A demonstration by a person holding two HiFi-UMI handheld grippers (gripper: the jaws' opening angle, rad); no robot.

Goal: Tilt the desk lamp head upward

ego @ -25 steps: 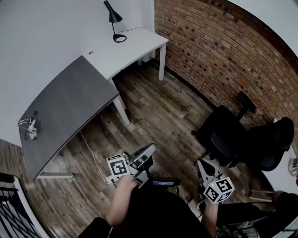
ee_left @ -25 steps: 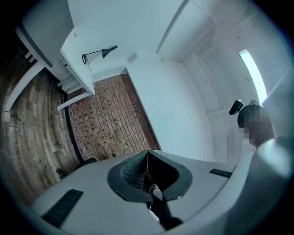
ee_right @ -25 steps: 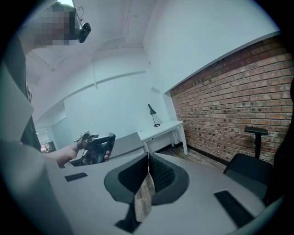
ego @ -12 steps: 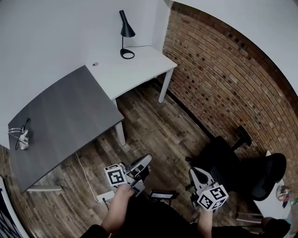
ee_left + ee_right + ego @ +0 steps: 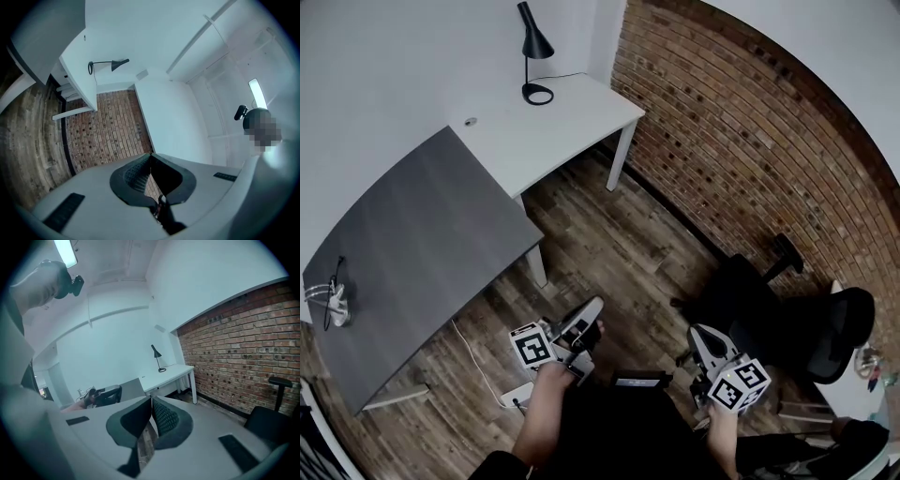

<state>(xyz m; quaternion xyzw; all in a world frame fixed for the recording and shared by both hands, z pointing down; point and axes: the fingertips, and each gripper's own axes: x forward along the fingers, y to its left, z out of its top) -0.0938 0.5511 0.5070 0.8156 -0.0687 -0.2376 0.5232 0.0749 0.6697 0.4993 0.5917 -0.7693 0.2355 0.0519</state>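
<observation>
A black desk lamp [image 5: 534,42] with a cone head pointing down stands on its ring base at the far end of the white desk [image 5: 567,127], against the wall. It is small and distant in the left gripper view [image 5: 110,64] and in the right gripper view [image 5: 157,357]. My left gripper [image 5: 592,314] and right gripper [image 5: 698,336] are held low in front of the body, over the wood floor and far from the lamp. In both gripper views the jaws touch, the left gripper [image 5: 150,157] and the right gripper [image 5: 151,401] alike, with nothing between them.
A grey desk [image 5: 412,244] adjoins the white one on the left, with a small wired item [image 5: 333,300] at its near end. A brick wall [image 5: 750,141] runs along the right. Two black office chairs [image 5: 745,300] [image 5: 834,337] stand at right. A white cable [image 5: 473,347] lies on the floor.
The head view has swung, so the desks and chairs sit differently in the picture. Both grippers have shifted slightly with the person and stay shut and low.
</observation>
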